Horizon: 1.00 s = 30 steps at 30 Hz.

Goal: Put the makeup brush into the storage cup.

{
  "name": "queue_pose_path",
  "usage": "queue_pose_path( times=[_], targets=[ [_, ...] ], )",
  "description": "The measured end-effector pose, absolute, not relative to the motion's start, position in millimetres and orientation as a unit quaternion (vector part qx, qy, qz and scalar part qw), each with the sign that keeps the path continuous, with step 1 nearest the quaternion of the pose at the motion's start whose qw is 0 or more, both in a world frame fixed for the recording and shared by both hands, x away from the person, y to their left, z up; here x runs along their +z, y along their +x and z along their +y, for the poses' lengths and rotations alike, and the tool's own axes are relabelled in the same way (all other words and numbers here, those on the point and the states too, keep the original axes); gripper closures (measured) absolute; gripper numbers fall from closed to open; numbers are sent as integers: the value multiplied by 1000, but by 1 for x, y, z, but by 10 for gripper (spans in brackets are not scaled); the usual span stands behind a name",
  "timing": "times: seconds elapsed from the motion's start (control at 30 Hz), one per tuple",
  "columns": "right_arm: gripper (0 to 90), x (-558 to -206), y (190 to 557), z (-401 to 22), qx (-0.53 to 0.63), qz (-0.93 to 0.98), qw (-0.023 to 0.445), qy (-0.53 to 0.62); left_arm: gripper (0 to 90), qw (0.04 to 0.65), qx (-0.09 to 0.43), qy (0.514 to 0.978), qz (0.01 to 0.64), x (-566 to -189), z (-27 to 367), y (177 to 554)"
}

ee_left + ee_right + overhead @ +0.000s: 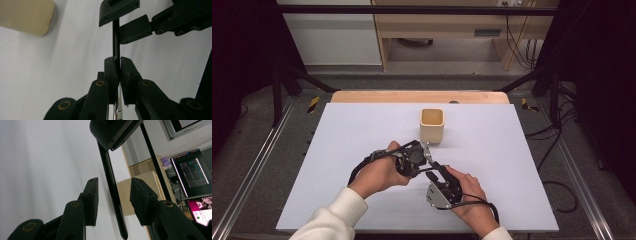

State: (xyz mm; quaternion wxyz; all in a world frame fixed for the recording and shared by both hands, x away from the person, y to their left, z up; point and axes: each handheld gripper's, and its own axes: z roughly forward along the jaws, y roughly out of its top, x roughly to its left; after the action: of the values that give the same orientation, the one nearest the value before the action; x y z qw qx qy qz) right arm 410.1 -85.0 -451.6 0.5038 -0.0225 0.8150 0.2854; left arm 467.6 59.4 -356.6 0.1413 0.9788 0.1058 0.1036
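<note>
Pen passed between grippers, no readable writing
Slim black pen [116, 37]: left gripper [117, 65] clamps it; right gripper [113, 195] jaws straddle it, unclenched, near beige cup [432, 125].

A white sheet [362, 150] covers a pale wooden table [362, 96], whose far edge shows bare beyond it. Grey floor [252, 150] lies around the table, crossed by metal rails [249, 170] at each side and black cables [557, 145] on the right, with dark frame struts [412, 10] overhead and black curtains at both edges. Behind stand a white cabinet [332, 35] and a light wooden desk [437, 25]; in the right gripper view, two lit monitors [192, 173] glow at the side.
</note>
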Motion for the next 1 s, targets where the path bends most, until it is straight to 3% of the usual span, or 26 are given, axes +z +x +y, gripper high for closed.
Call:
queue_pose_path(
  times=[1.0],
  targets=[
    [662,-454,409,-76,279,816,505,-43,839,140,102,979,109,-358,60,470]
  ],
)
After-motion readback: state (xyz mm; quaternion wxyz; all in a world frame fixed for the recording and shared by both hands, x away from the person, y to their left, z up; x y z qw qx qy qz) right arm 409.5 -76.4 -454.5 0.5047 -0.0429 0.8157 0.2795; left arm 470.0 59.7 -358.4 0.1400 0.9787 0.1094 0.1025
